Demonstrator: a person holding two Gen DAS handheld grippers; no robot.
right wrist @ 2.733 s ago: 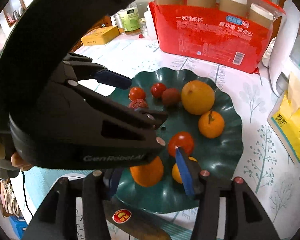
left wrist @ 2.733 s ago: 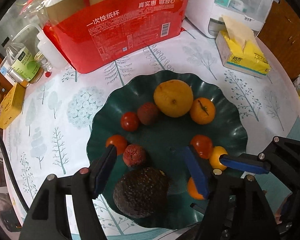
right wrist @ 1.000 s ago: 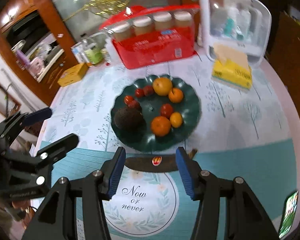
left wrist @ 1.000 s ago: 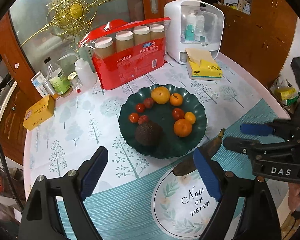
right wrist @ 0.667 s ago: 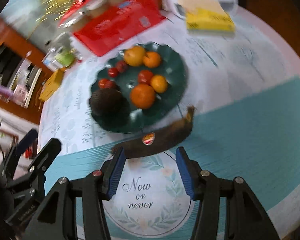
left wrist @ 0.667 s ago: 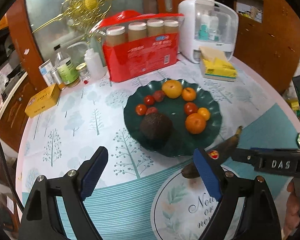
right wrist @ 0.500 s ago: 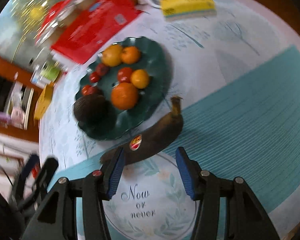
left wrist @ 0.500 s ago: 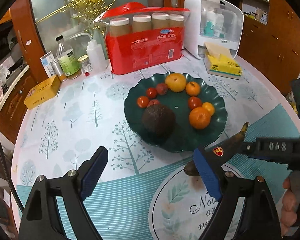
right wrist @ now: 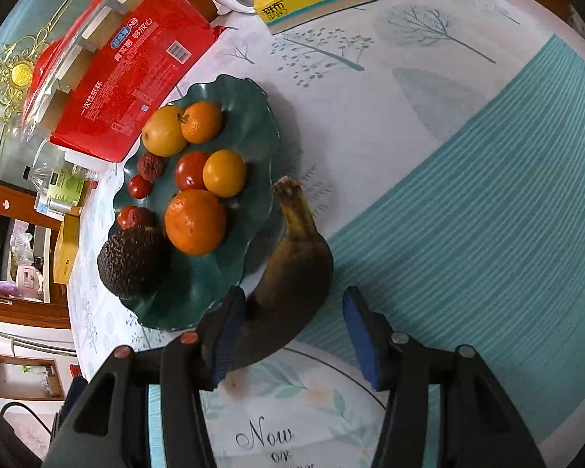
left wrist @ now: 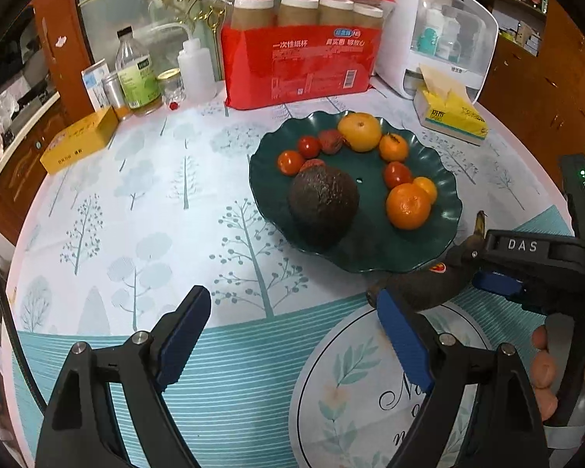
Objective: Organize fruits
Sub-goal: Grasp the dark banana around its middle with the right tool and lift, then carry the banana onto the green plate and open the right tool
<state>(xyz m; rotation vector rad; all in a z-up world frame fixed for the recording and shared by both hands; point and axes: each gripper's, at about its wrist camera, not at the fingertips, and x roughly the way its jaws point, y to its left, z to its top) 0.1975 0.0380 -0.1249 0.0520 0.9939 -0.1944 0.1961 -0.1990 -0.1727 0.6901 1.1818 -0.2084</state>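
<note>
Banana (right wrist: 292,273): a very dark, brown banana. It lies on the desk (left wrist: 136,202), just beside the near edge of the plate. Its stem end points up past the plate's rim. A small red sticker is on its skin in the left wrist view.
Right gripper (right wrist: 288,331): its two blue fingers are wide apart, one on each side of the banana. The left finger (right wrist: 224,335) looks to be touching the banana's side. The other finger has a gap next to it. It is not squeezing the banana.
Left gripper (left wrist: 292,335): its fingers are spread wide apart and hold nothing. It hangs above the striped blue part of the desk, near the round mat.
Plate (left wrist: 444,230): dark green with a wavy rim. It sits in the middle of the desk.
Avocado (left wrist: 323,204): big, dark and bumpy. It lies at the near left side of the plate.
Big orange (left wrist: 408,206): it lies at the near right side of the plate, touching a smaller yellow-orange fruit (left wrist: 425,188).
Other fruit: small red tomatoes, two bumpy red fruits, a big yellow fruit (left wrist: 359,126) and a small orange one are at the far side of the plate.
Round mat (left wrist: 351,390): white with leaves and the words "Now or never". One end of the banana lies on its edge.
Red pack of paper cups (left wrist: 300,66): it stands behind the plate.
Yellow tissue pack (left wrist: 448,117): it lies to the right of the plate, well apart from the banana.
</note>
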